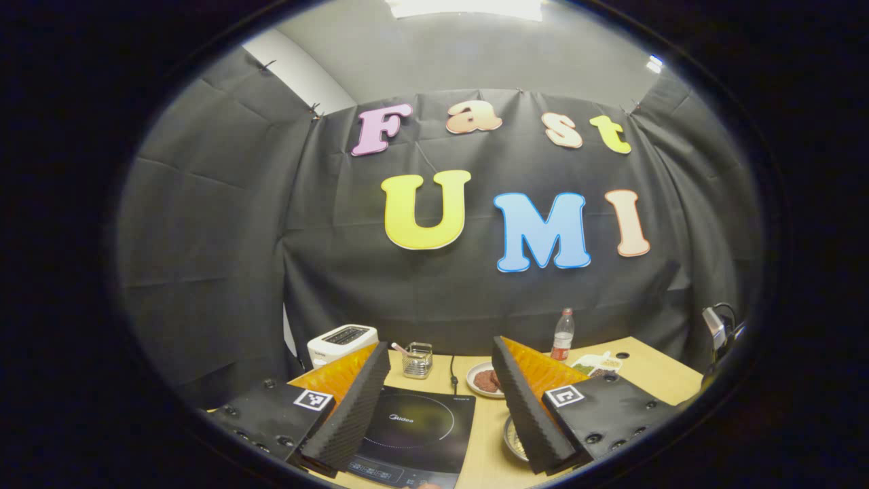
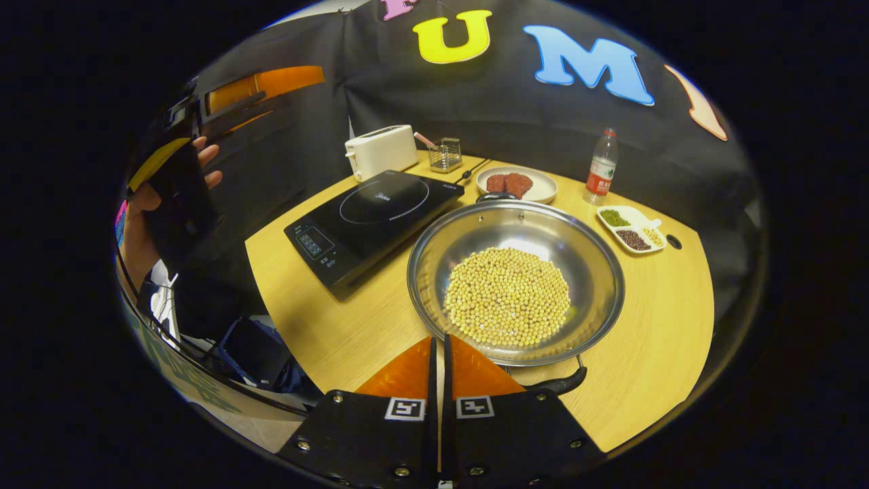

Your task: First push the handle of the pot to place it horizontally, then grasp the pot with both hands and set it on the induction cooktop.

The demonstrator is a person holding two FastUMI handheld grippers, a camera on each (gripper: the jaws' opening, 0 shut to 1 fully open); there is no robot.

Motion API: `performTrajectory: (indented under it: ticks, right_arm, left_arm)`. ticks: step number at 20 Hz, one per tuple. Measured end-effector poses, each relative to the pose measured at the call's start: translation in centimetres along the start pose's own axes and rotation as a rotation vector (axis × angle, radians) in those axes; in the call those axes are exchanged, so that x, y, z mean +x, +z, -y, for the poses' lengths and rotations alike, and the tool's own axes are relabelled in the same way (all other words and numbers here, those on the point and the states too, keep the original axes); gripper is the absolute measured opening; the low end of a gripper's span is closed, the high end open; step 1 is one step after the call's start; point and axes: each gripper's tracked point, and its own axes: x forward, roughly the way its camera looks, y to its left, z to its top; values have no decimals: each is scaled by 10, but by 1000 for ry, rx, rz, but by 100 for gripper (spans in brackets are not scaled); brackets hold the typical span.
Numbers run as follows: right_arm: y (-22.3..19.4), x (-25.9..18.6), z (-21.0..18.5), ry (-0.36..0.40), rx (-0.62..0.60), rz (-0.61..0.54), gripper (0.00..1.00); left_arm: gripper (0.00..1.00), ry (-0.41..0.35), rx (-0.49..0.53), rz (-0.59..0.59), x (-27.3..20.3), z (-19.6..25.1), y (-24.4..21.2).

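Looking through the left gripper view first, I log my left gripper (image 1: 441,407) with its two fingers spread wide apart, nothing between them. Item: induction cooktop (image 1: 414,435), black, lying flat on the wooden table (image 1: 652,373) in the gap between the fingers, toward 6 o'clock. Item: white toaster (image 1: 341,341) at about 10 o'clock of the cooktop. Item: small wire basket (image 1: 417,360) just beyond the cooktop's far edge, at 12 o'clock. Item: plate with brown patties (image 1: 483,380) at 1 o'clock, partly behind my right-hand finger. Item: a sliver of the pot (image 1: 512,440), its metal rim peeking out beside that same finger at 4 o'clock. Item: plastic bottle (image 1: 562,334) with a red label, upright near the back wall. Item: divided white dish (image 1: 597,365) just beside the bottle.

Turning to the right gripper view, I log my right gripper (image 2: 440,367) with its fingers brought together, tips nearly touching and holding nothing; they sit at the pot's near rim, at 6 o'clock. Item: pot (image 2: 516,278), a wide steel pan holding a heap of yellow beans (image 2: 508,295), resting on the table (image 2: 339,326), just right of the cooktop and not on it. Item: pot handle (image 2: 557,384), black, at the rim's 5 o'clock, just right of my fingertips. Item: cooktop (image 2: 373,217) at the pot's 10 o'clock. Item: the left gripper, held by a hand (image 2: 146,224), raised well off the table at 9 o'clock.
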Motion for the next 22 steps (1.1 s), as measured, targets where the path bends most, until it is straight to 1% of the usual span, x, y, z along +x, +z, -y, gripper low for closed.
performTrajectory:
  ticks: [1,3,6,9,11,12,13,14,15,20,21,22]
  right_arm:
    - [-6,1,1,9,10,-23,2]
    - [-16,5,7,13,30,-64,3]
    - [-28,10,16,14,68,-112,3]
    - [-37,13,28,-5,85,-142,3]
    - [-42,13,34,-17,99,-152,3]
    - [-42,12,35,-8,112,-153,3]
    - [-43,12,34,-2,125,-151,2]
    - [-43,12,36,1,131,-150,1]
    - [-44,11,39,-2,132,-148,1]
    - [-45,8,61,-40,156,-142,1]
    - [-47,7,65,-49,163,-139,1]
    - [-46,7,71,-58,171,-137,1]
  left_arm:
    - [94,0,4,-4,1,3,0]
    - [100,1,5,-11,4,8,-4]
    - [100,2,5,-22,7,15,-8]
    - [100,-1,11,-31,9,22,-11]
    - [100,-4,13,-35,11,27,-13]
    - [100,-5,13,-37,11,29,-14]
    - [98,-7,12,-38,13,32,-14]
    - [98,-10,12,-37,14,35,-15]
    - [100,-12,13,-37,16,38,-14]
    - [100,-31,15,-35,23,54,-14]
    - [93,-34,14,-35,25,57,-14]
    - [95,-37,14,-36,25,60,-15]
